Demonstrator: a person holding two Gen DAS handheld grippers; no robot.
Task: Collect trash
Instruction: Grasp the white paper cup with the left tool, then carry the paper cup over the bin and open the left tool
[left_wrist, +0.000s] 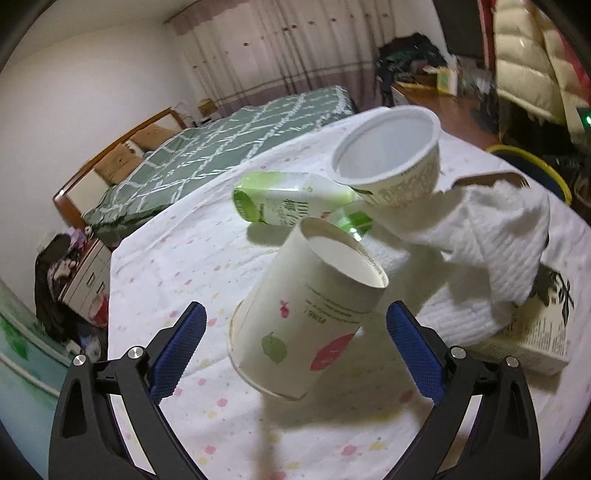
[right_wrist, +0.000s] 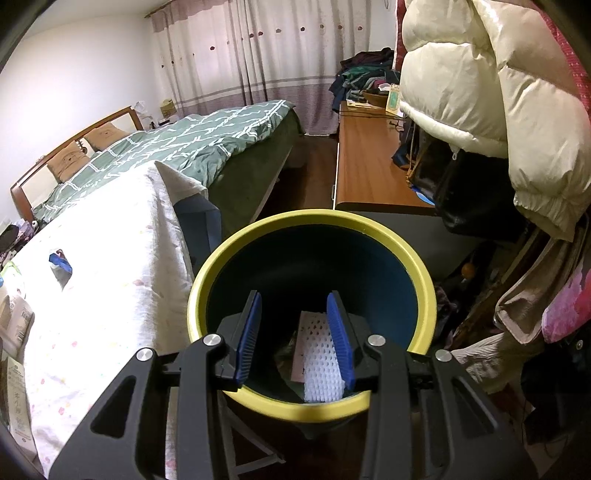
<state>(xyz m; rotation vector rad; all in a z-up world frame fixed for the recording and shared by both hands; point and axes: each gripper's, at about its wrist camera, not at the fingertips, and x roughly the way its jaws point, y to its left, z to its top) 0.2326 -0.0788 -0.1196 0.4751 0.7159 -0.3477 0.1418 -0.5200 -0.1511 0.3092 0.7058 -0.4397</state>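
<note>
Left claw (left_wrist: 295, 339) spread wide around the tipped paper cup (left_wrist: 306, 314), pads apart from it. Behind the cup: green bottle (left_wrist: 291, 201), white tub (left_wrist: 391, 155), towel (left_wrist: 491, 236), all on the surface (left_wrist: 184, 266). Right claw (right_wrist: 294, 334) released above the bin (right_wrist: 424, 295), foam netting (right_wrist: 319, 358) inside.

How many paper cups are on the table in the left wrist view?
2: an upside-down paper cup between the open left gripper's fingers, and a tilted cup farther back. The towel may hide more.
</note>
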